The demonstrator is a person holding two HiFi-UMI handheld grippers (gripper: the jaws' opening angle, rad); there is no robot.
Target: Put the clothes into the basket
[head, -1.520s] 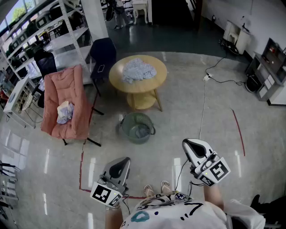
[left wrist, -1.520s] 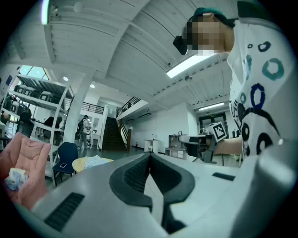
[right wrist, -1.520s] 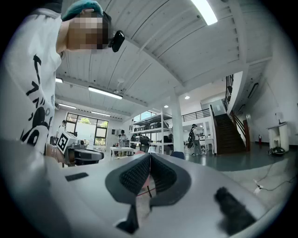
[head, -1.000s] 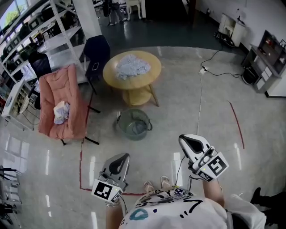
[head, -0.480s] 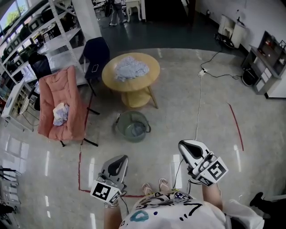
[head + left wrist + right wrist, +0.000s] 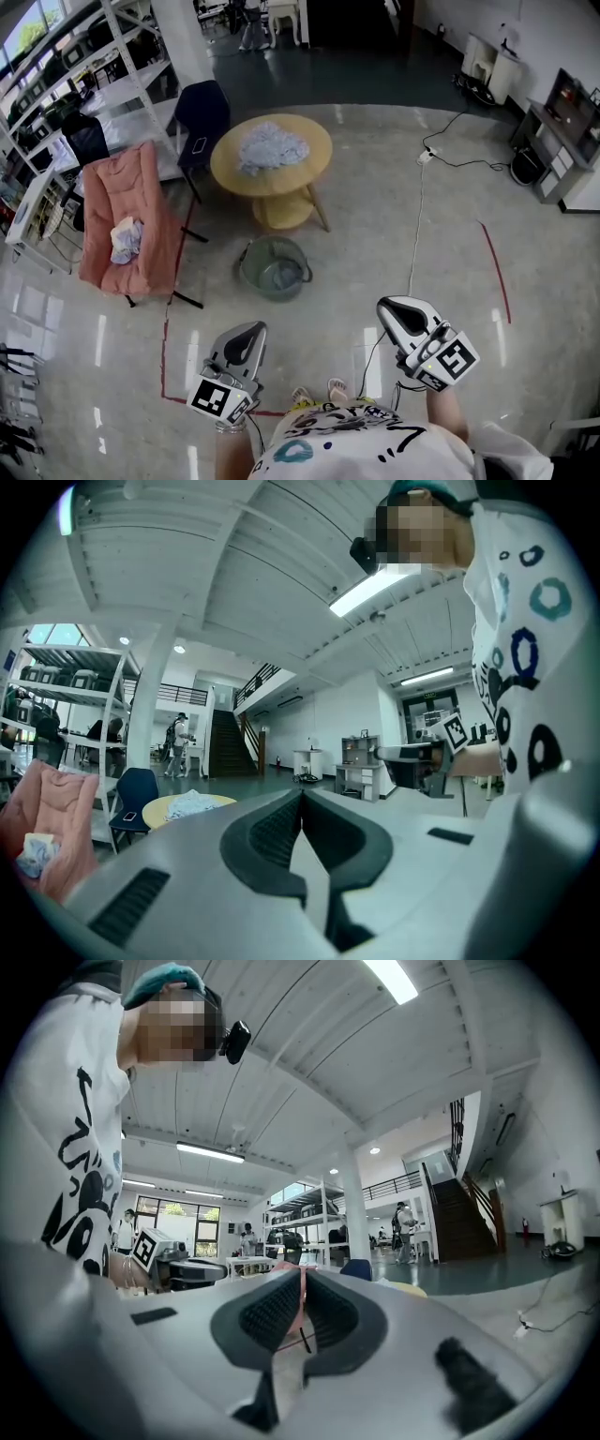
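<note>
Big open workshop, glossy floor. The basket [image 6: 274, 267] sits just in front of the round table [image 6: 314, 141], where a blue heap of clothes [image 6: 272, 145] lies untouched. A second bundle [image 6: 125, 240] rests on the pink chair [image 6: 122, 187]. The person has only shuffled slightly (feet, not hands). The left gripper [image 6: 246, 337] and right gripper [image 6: 398, 315] are carried low, jaws pressed together on nothing, so I'd say the next pick-up hasn't started.

The person wears a white shirt [image 6: 375, 448] with black squiggles and blue-green rings; light sandals [image 6: 336, 386] peek out below it; on the head sits a blue-green cap [image 6: 159, 981] with a small black camera [image 6: 236, 1041]. The left gripper [image 6: 246, 334] and right gripper [image 6: 396, 307] are grey-white and pointed like beaks, with black ribbed pads [image 6: 272, 832]; each carries a white cube [image 6: 221, 401] with black square marks; a thin black cable [image 6: 375, 361] hangs by the right one.
</note>
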